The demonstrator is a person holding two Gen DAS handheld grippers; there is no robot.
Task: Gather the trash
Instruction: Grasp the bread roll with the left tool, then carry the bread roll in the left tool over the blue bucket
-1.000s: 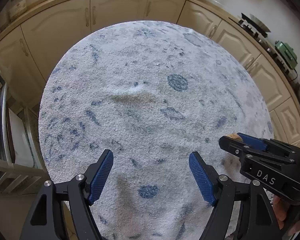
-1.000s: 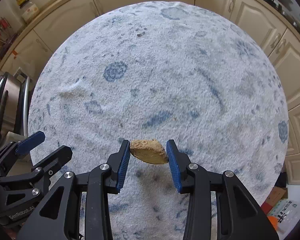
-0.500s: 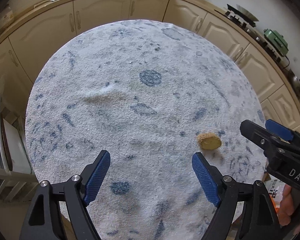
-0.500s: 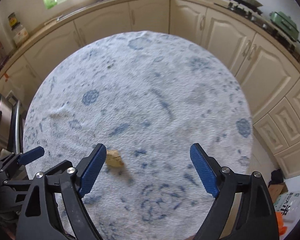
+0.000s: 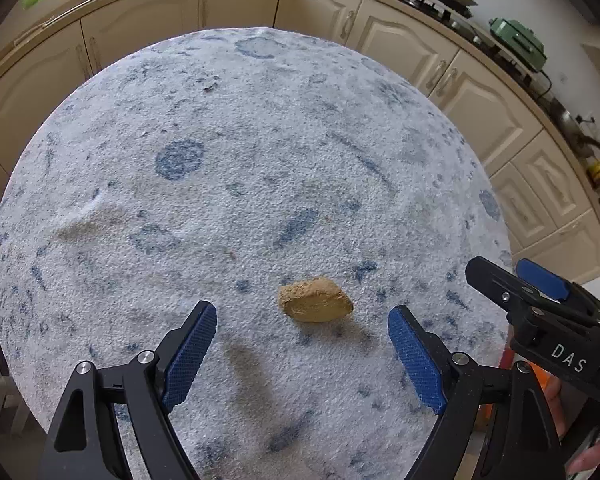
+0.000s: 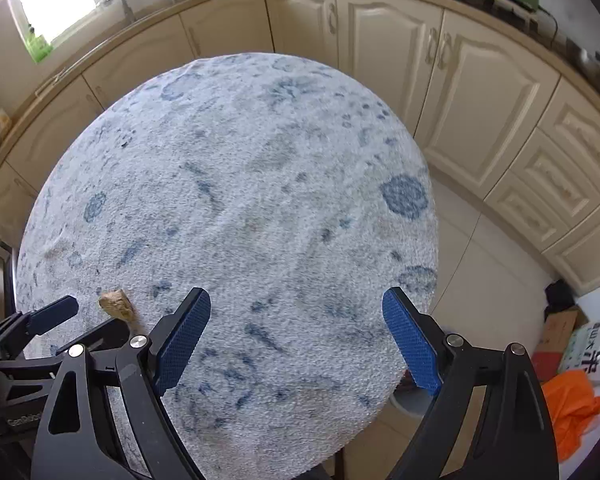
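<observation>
A tan, rough lump of trash (image 5: pixel 315 299) lies on the round bench (image 5: pixel 260 140), which is covered in a white and blue speckled cloth. It sits toward the near side, just beyond the left hand-held gripper (image 5: pixel 302 356), whose jaws are opening with nothing between them. The right hand-held gripper (image 6: pixel 296 338) stands wide open and empty over the right part of the bench, the lump well to its left. Cream cabinets (image 6: pixel 388 44) curve behind.
</observation>
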